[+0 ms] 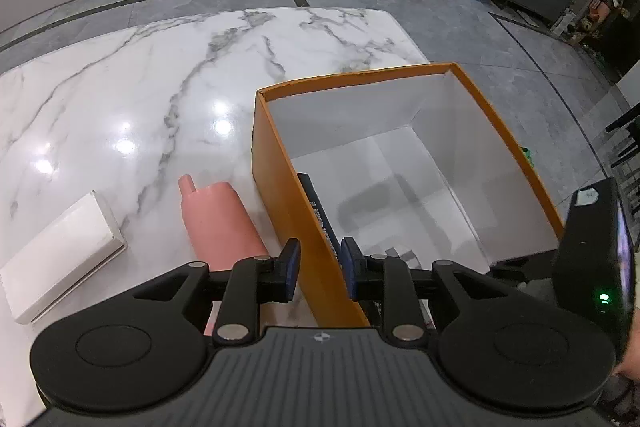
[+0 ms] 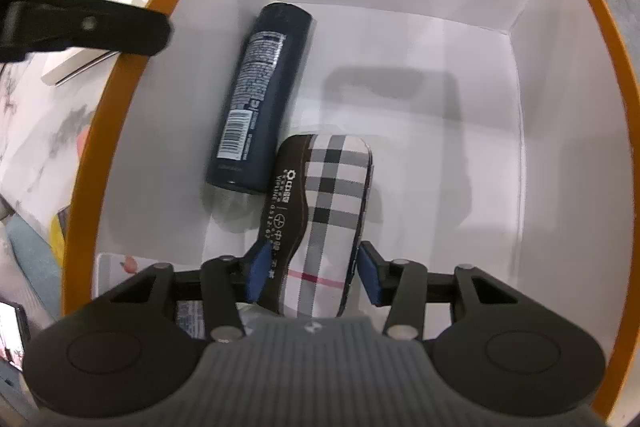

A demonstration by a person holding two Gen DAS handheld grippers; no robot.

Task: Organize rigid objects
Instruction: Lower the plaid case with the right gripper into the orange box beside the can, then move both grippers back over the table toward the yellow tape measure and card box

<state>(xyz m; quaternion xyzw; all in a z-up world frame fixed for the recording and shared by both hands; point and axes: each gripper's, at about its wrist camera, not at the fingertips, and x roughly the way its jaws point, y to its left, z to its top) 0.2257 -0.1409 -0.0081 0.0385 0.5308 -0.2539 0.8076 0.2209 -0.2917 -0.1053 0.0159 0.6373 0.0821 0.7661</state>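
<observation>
Now | your right gripper (image 2: 310,273) straddles the plaid case (image 2: 328,211), pads seemingly loose | long axis runs away along fingers | left gripper (image 1: 320,269) pinches the orange box (image 1: 276,163) wall.

1. Left gripper (image 1: 320,267): matte black linkage arms, silver rivets, blue pads on the fingers (image 1: 291,259), ribbed grey housing.
2. Right gripper (image 2: 312,275): same black build, blue-padded fingers (image 2: 370,273), round black discs flanking the housing.

Orange box (image 2: 616,75) (white inside), plaid case (image 2: 332,199), navy can (image 2: 260,95).
</observation>
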